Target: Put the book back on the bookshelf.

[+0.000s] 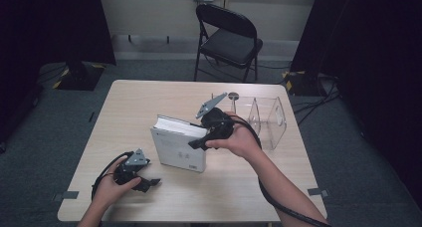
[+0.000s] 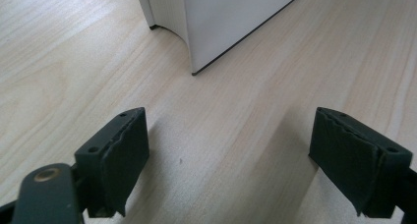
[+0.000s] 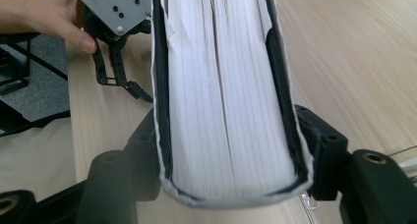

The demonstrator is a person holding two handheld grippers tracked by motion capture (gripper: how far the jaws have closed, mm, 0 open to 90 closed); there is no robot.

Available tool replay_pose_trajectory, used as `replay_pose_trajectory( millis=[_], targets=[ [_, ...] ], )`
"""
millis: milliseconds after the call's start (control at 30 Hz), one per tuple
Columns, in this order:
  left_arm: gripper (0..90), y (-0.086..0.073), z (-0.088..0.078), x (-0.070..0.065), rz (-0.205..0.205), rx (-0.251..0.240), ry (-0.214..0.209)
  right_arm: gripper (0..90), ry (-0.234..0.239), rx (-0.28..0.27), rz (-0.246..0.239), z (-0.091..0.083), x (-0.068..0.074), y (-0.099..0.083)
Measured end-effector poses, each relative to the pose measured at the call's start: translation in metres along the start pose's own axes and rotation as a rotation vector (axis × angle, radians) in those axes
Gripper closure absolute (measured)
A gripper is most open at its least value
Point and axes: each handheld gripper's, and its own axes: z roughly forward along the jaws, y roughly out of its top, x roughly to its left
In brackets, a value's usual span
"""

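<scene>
In the right gripper view, the jaws of the right gripper (image 3: 231, 150) are seen clamped on a book (image 3: 221, 86), one jaw pressed against each cover with the white page edges between them. In the high view the right gripper (image 1: 199, 142) is held by the right hand (image 1: 239, 140) at the book's (image 1: 179, 145) upper right corner, and the book is seen standing tilted on the table (image 1: 124, 102), near its middle, with the white cover turned toward the near edge and the pages facing up. A grey plate (image 1: 210, 105) is carried on top of the right gripper, and a black cable (image 1: 271, 197) is trailed from it along the forearm toward the near right corner.

In the left gripper view, the jaws of the left gripper (image 2: 246, 160) are seen spread wide apart over bare wood, with nothing between them; the book's lower corner (image 2: 196, 67) is seen just ahead, apart from the jaws. In the high view the left gripper (image 1: 149, 183) is held low by the left hand (image 1: 112, 187) near the near left corner of the table, to the left of the book and not touching it.

A clear box (image 1: 266, 120) is seen lying by the table's right edge, just beyond the right hand. A black folding chair (image 1: 226, 38) is placed on the floor past the far edge.
</scene>
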Motion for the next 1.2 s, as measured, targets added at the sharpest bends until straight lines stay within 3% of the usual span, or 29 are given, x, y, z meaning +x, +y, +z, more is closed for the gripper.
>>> replay_pose_trajectory(
  millis=[367, 633, 700, 833, 1200],
  targets=[
    [10.5, -0.006, 0.001, 0.002, 0.012, -0.049, -0.01, 34.9, 0.006, 0.075, -0.003, 0.013, 0.0, 0.016],
    [6.3, -0.005, 0.003, 0.001, 0.021, -0.04, -0.019, 34.0, 0.036, 0.073, -0.005, 0.023, 0.002, 0.024],
    [6.3, -0.005, 0.003, 0.001, 0.02, -0.041, -0.019, 34.7, 0.03, 0.082, -0.008, 0.024, 0.002, 0.027],
    [6.3, -0.005, 0.003, 0.001, 0.021, -0.04, -0.019, 35.9, 0.02, 0.159, -0.02, 0.03, 0.003, 0.032],
    [6.3, -0.005, 0.002, 0.001, 0.023, -0.039, -0.019, 38.5, 0.014, 0.175, -0.045, 0.035, 0.003, 0.036]
  ],
)
